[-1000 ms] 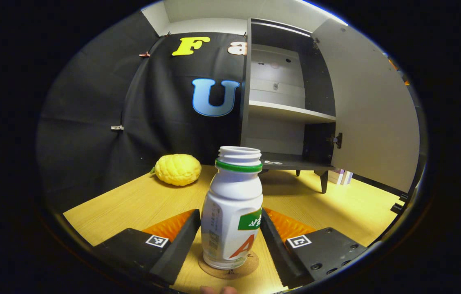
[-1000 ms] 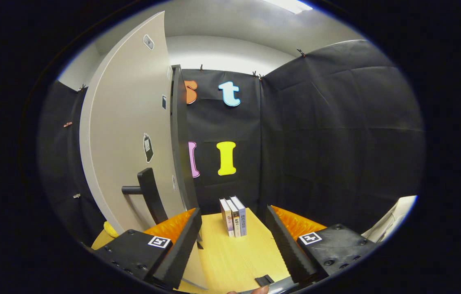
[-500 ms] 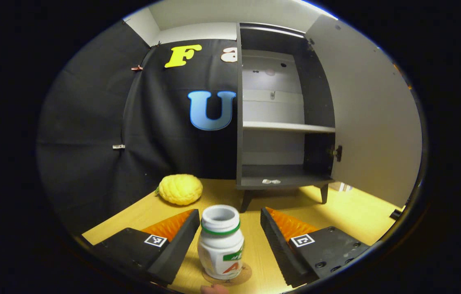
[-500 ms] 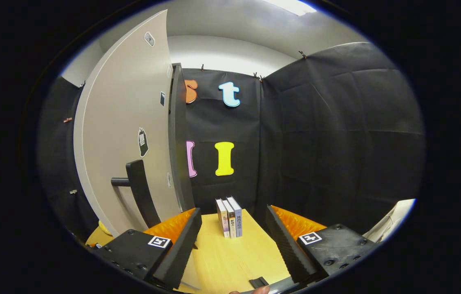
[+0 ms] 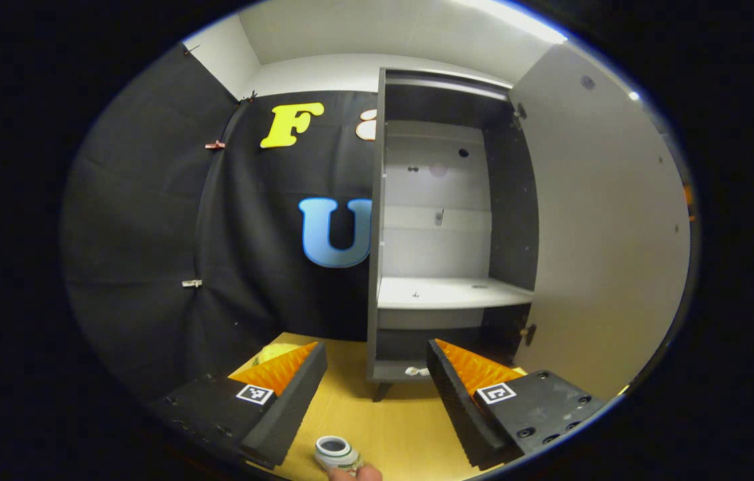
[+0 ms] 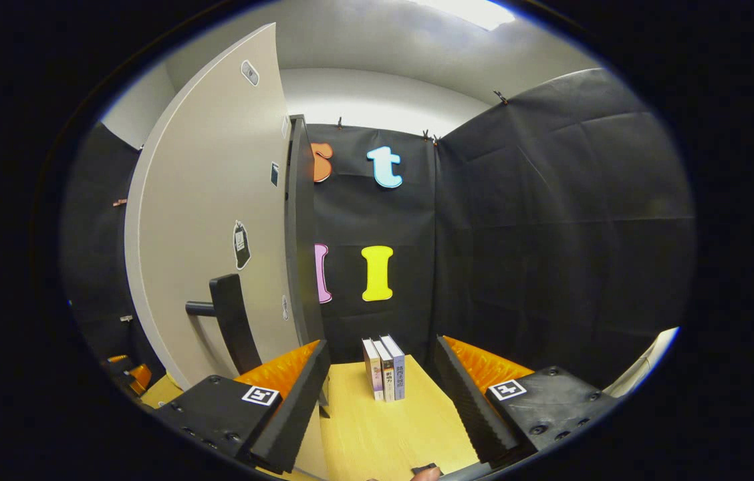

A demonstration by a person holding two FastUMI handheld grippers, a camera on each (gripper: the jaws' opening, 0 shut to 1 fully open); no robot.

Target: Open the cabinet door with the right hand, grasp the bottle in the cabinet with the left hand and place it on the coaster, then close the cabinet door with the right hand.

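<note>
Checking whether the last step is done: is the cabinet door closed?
No: in the left gripper view the cabinet door stands swung wide, with the shelf inside in plain sight.

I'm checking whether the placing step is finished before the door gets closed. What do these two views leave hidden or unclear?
- Bottle, left gripper view: cut off by the bottom edge, so its body and what it stands on are hidden.
- Small white item on the cabinet's bottom shelf, left gripper view: too small to identify.
- Door handle, right gripper view: its lower end is hidden behind the right tool.
- Books, right gripper view: titles too small.
</note>
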